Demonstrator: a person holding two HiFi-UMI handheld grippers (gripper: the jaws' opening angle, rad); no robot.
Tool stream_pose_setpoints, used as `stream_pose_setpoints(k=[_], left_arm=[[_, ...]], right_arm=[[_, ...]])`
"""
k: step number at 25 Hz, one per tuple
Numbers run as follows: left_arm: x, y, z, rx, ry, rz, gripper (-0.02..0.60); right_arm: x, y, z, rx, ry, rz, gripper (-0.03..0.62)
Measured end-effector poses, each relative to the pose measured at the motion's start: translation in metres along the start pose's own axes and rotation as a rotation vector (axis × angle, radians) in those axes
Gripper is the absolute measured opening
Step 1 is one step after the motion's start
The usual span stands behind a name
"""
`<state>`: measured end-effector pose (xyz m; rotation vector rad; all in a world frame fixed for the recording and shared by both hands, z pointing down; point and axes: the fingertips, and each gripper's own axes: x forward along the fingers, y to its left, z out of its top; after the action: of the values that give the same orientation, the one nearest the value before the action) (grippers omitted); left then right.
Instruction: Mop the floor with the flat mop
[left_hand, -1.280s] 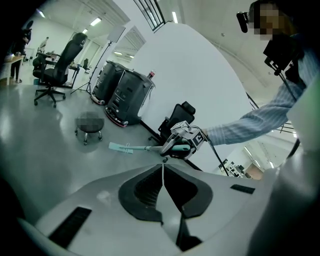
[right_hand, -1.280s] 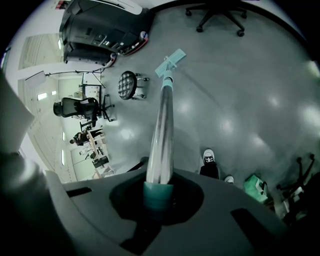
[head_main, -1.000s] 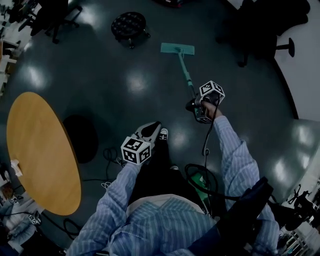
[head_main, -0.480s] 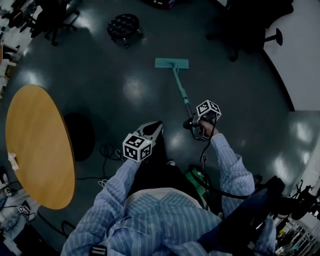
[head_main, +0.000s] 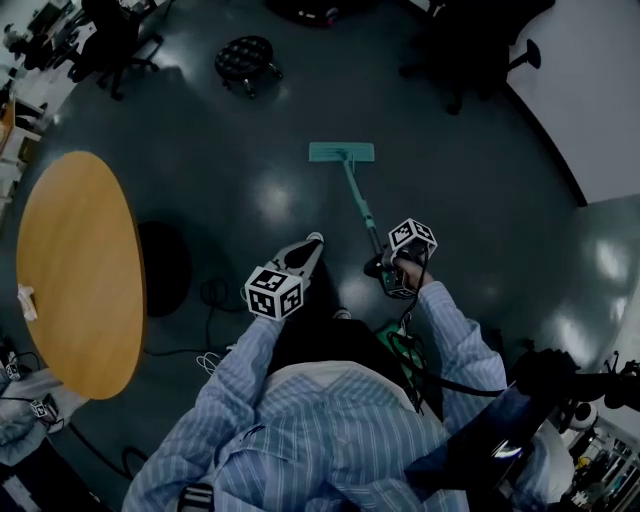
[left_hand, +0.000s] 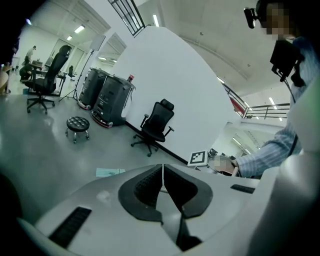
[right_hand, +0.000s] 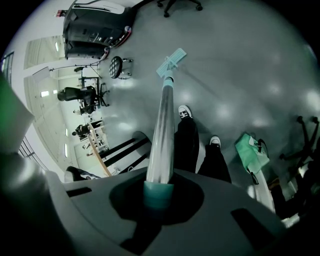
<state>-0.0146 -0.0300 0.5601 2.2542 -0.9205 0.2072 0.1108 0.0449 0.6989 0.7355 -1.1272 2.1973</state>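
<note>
The teal flat mop head (head_main: 341, 152) lies flat on the dark floor ahead of me, and its handle (head_main: 362, 212) slants back to my right gripper (head_main: 386, 268). That gripper is shut on the handle's end. In the right gripper view the pole (right_hand: 162, 135) runs out of the gripper (right_hand: 159, 197) down to the mop head (right_hand: 171, 62). My left gripper (head_main: 303, 252) hangs over the floor left of the handle, apart from it. Its jaws meet with nothing in them (left_hand: 163, 169). The mop head (left_hand: 110, 172) shows faintly past them.
A round wooden table (head_main: 70, 270) fills the left. A black stool (head_main: 245, 55) and office chairs (head_main: 470, 50) stand beyond the mop. Cables (head_main: 215, 300) lie by my feet and a green bag (head_main: 400, 340) sits to my right. A white wall (head_main: 590, 90) bounds the right.
The mop head has slid back toward me, away from the stool. My right gripper has drawn back with the handle. The left gripper has stayed shut and empty.
</note>
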Motion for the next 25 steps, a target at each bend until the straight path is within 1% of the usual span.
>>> stream_pose_setpoints(k=[4,9,13,16,21,25], left_arm=[[-0.023,-0.033,-0.025,-0.009,-0.021,-0.002,0.014],[-0.039,-0.073,-0.056,0.014,-0.009,-0.028,0.014],[-0.05,-0.093,-0.074,0.032,0.006,-0.051,0.014],[-0.058,-0.106,-0.087,0.039,0.014,-0.068,0.014],[-0.065,-0.125,-0.101,0.049,0.036,-0.097,0.014],[-0.069,-0.133,-0.112,0.054,0.063,-0.12,0.014]], right_arm=[[0.006,-0.04,-0.061,-0.008,0.012,-0.012,0.015],[0.005,-0.101,-0.136,-0.035,0.045,-0.048,0.015],[0.003,-0.141,-0.192,-0.042,0.061,-0.063,0.015],[0.003,-0.162,-0.23,-0.034,0.069,-0.062,0.015],[0.0,-0.186,-0.289,-0.005,0.085,-0.049,0.015],[-0.002,-0.205,-0.332,0.007,0.1,-0.062,0.015]])
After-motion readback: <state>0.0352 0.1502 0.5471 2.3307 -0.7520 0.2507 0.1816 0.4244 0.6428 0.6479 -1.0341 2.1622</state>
